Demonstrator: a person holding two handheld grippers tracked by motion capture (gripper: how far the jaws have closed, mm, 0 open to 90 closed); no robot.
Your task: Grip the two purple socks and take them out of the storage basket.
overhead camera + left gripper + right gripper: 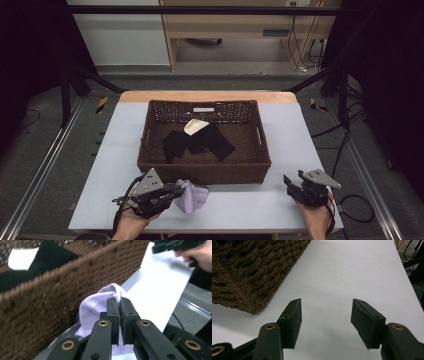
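My left gripper (176, 192) pinches the lilac cloth (192, 195) at 6 o'clock of the basket (204, 172) — ready to lift in; right gripper (295, 183) idle, jaws spread.

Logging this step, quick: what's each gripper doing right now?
Left gripper: closed on the lilac cloth, just outside the wicker basket.
Right gripper: open, holding nothing, over the white table.

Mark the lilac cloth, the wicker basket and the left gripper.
lilac cloth (192, 195), high view, middle of the bunched fabric.
wicker basket (210, 171), high view, near wall.
left gripper (120, 305), left gripper view, between its closed fingertips.
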